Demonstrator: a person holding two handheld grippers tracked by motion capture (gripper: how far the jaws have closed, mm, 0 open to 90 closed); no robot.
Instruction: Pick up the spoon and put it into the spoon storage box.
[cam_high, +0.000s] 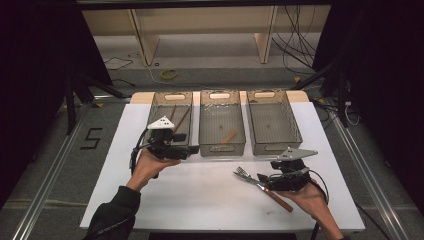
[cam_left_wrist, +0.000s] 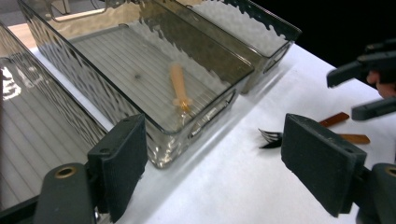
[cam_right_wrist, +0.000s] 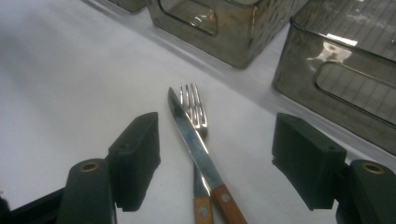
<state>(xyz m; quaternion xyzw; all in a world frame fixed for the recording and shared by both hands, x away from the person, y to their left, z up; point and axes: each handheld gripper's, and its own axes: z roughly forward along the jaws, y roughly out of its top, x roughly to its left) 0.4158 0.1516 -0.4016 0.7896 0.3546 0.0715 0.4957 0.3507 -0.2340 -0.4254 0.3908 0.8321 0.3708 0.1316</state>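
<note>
A fork (cam_high: 243, 173) and a knife (cam_high: 281, 201) with wooden handles lie crossed on the white table (cam_high: 200, 195) at the front right. My right gripper (cam_high: 263, 179) is open and low over them. In the right gripper view the knife blade (cam_right_wrist: 191, 135) and the fork tines (cam_right_wrist: 192, 101) lie between its spread jaws, untouched. My left gripper (cam_high: 190, 149) is open and holds nothing, at the front end of the left bin (cam_high: 171, 97). The left gripper view looks onto the middle bin (cam_left_wrist: 163, 128), where a pale wooden-handled piece (cam_left_wrist: 179, 86) lies.
Three clear grey bins stand side by side at the back: the left one holds brown sticks (cam_high: 181, 118), the middle one (cam_high: 221, 146) the wooden-handled piece (cam_high: 230, 136), the right one (cam_high: 274, 146) looks bare. The table's front edge lies near both forearms.
</note>
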